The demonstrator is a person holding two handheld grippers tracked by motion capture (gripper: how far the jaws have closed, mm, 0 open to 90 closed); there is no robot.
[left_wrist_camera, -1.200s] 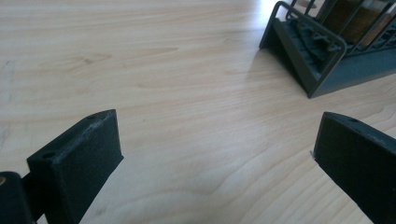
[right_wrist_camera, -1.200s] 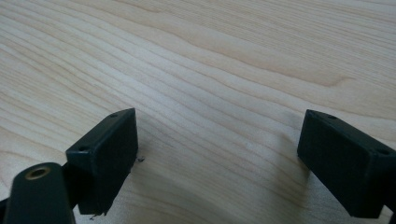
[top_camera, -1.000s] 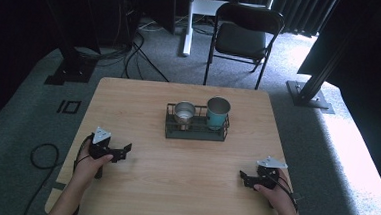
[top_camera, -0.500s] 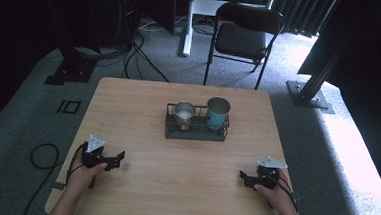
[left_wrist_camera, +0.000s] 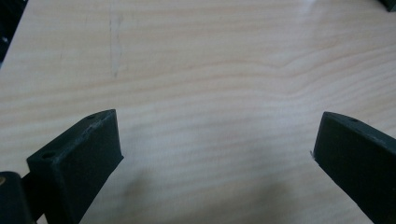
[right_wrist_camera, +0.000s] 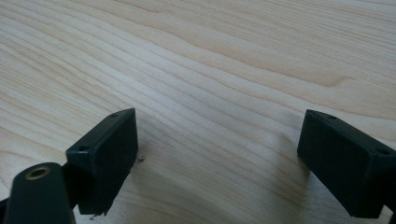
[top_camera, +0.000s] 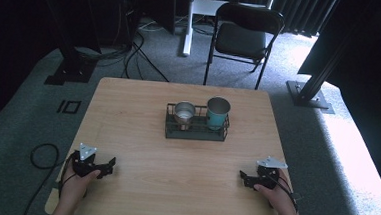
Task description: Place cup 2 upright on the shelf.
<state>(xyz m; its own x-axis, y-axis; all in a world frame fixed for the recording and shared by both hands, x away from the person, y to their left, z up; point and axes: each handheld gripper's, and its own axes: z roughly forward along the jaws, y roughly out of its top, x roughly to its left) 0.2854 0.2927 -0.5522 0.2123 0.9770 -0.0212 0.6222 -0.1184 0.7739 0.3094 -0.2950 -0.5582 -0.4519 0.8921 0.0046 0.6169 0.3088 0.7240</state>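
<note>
A person seated at a pale wooden surface [top_camera: 173, 186] holds a black two-jaw gripper in each hand, both resting low near the close edge. At the left, the left gripper [top_camera: 109, 163] lies just in from the left corner, a grey three-cornered plate on top, its jaws spread wide with bare wood grain between them in the left gripper view. Toward the middle of the far half stands a dark wire rack [top_camera: 196, 133], well apart from both hands, a low rectangular basket of thin black bars. In its left part sits a short metal cup [top_camera: 183, 112] with a dull silver wall and an open mouth; just beside it, in the right part, stands a taller teal cup [top_camera: 217, 112] with a grey rim, upright and rising above the rack's top rail. At the right, the right gripper [top_camera: 244, 179] rests near the right corner, its jaws pointing inward and likewise spread wide, gripping nothing, the grain of the surface running between them in the right gripper view. Behind the surface, a black folding chair [top_camera: 243, 38] stands on grey carpet among trailing cables
</note>
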